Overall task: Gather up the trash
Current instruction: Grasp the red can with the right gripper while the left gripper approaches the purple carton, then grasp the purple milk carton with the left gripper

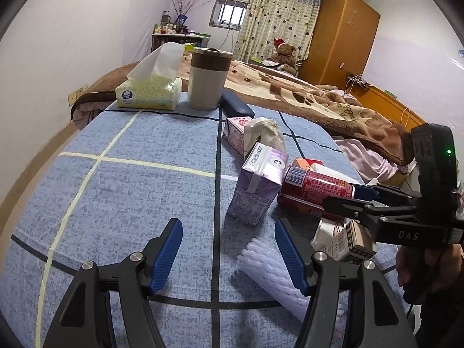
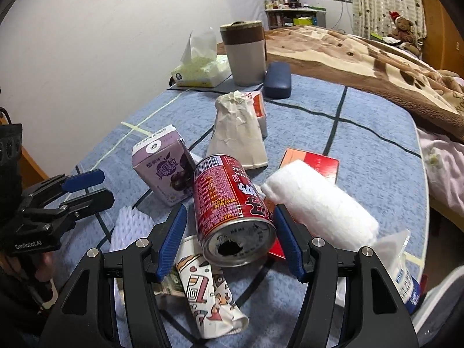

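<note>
Right gripper: jaws spread to either side of the red can; a gap shows between the left blue pad and the can, and the right side is too close to tell contact.
Red can: lies on its side on the blue checked tablecloth, punctured end toward the right wrist camera, barcode end pointing away.
Left gripper: fingers apart, nothing between them, hovering over the cloth; the white foam net sleeve lies just beside its right finger.
Purple drink carton: upright, just left of the can.
Crumpled paper bag: stands behind the can, with a pink carton beyond it.
White foam roll: right of the can, over a flat red box.
Patterned paper wrapper: crushed, lying under the near end of the can.
Far end of table: tissue pack, lidded tumbler and dark glasses case, well apart from the litter.
</note>
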The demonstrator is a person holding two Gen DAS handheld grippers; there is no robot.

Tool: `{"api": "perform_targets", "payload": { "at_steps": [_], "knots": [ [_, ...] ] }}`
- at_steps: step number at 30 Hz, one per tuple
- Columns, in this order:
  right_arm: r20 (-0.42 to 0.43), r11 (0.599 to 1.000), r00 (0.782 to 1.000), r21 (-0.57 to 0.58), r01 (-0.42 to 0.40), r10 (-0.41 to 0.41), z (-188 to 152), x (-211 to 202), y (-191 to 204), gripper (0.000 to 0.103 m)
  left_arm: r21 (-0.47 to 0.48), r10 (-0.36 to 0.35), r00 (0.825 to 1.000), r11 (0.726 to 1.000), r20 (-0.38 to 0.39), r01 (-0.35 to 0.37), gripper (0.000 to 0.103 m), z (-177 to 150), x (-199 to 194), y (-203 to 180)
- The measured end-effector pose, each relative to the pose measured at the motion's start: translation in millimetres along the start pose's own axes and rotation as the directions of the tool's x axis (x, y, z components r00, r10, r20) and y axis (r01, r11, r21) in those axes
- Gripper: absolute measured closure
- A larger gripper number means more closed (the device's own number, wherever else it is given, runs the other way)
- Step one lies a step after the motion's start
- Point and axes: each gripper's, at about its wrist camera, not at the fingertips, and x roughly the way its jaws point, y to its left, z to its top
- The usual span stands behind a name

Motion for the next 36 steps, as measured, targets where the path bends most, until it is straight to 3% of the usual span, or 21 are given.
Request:
{"api": "perform_targets", "payload": {
  "at_steps": [7, 10, 14, 30, 34, 36],
  "knots": [
    [-0.033, 0.997, 0.999, 0.059, -0.04, 0.042, 4.0, 8.9, -3.2, 0.04, 0.005, -0.013, 1.0, 1.0, 0.003, 0.013, 0.037, 3.7, 2.7, 0.8],
    [-0.033, 0.997, 0.999, 0.06, -0.038, 0.041, 6.1, 10.1, -1.6, 0.048, -0.003, -0.012, 1.0, 1.0, -0.005, 0.012, 0.037, 3.5, 4.9, 3.1],
    [-0.036, 0.998, 0.999, 0.058, -0.026, 0.028, 4.7, 7.8, 0.1, 0.048, -0.003, -0.017, 1.0, 1.0, -0.011, 0.017, 0.037, 4.4, 6.2, 3.6],
    [0.104, 0.991, 0.995, 0.135, -0.02, 0.006, 0.0, -37.1, -12.3, 0.049, 0.096, -0.039, 0.998, 0.994, -0.056, 0.045, 0.037, 27.8, 44.8, -26.8],
    [0.129, 0.988, 0.992, 0.149, -0.026, 0.007, -0.3, -43.5, -16.2, 0.049, 0.073, -0.025, 0.996, 0.997, -0.083, 0.032, 0.037, 32.3, 56.5, -25.8],
    [0.134, 0.988, 0.991, 0.154, -0.027, 0.006, -0.7, -44.8, -17.7, 0.049, 0.063, -0.023, 0.995, 0.998, -0.093, 0.029, 0.042, 33.3, 60.3, -23.9]
  ]
}}
